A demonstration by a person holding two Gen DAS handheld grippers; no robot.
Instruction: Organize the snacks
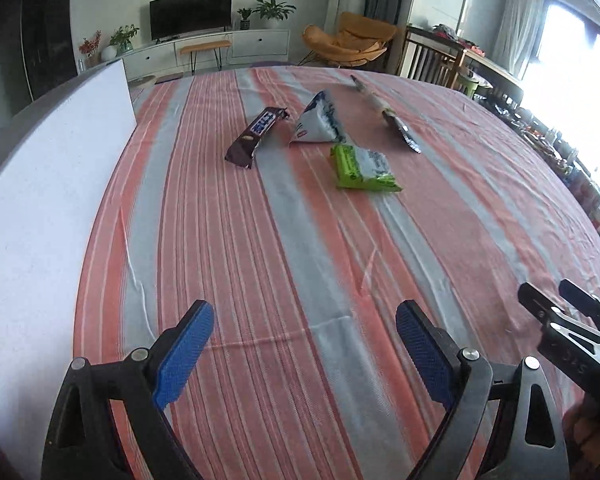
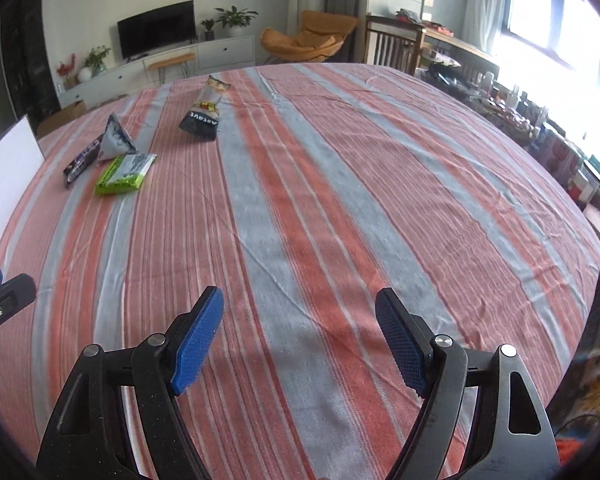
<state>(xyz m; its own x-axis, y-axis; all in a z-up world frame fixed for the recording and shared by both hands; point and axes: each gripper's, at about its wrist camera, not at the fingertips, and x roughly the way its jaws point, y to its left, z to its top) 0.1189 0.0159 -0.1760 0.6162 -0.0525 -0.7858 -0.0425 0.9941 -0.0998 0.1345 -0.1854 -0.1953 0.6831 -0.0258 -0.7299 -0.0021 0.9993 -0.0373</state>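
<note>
We are hovering both grippers over the table (image 1: 260, 280)
Left gripper (image 1: 304, 344) and right gripper (image 2: 300, 332) gaping wide, holding nothing; snacks lying far ahead: bar (image 1: 254, 132), pouch (image 1: 320, 120), green pack (image 1: 364, 168), dark bag (image 2: 206, 110).

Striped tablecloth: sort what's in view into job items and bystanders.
For the job:
chocolate bar
pyramid pouch
green packet
long dark packet

Just lying about:
white board
TV
orange chair
potted plants
</note>
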